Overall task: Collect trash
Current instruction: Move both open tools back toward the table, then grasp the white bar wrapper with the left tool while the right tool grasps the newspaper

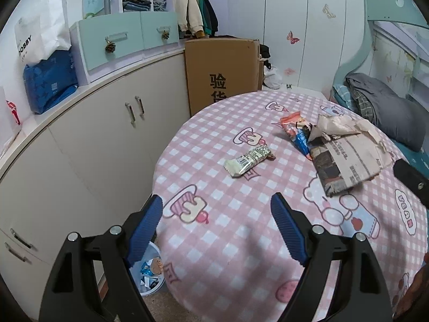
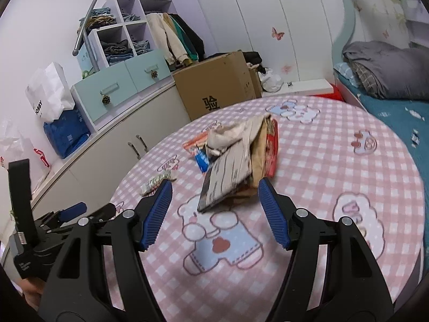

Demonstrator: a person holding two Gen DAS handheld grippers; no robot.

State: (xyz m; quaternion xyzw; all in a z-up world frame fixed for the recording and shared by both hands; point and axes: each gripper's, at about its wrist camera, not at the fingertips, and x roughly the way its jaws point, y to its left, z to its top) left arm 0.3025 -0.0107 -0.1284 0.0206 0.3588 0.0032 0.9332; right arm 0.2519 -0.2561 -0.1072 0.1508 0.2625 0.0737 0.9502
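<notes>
Item: snack wrapper (image 1: 249,161), torn paper packaging (image 2: 236,166) on my table (image 1: 241,241); bin (image 1: 150,271) waits below. Left gripper (image 1: 217,228), right gripper (image 2: 214,212): released, empty, aimed for pickup.

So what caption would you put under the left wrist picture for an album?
Open left tool hovers over a pink checked tablecloth, facing a snack wrapper and torn packaging; bin below.

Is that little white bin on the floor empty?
No. The white bin beside the table already holds several crumpled wrappers.
</notes>
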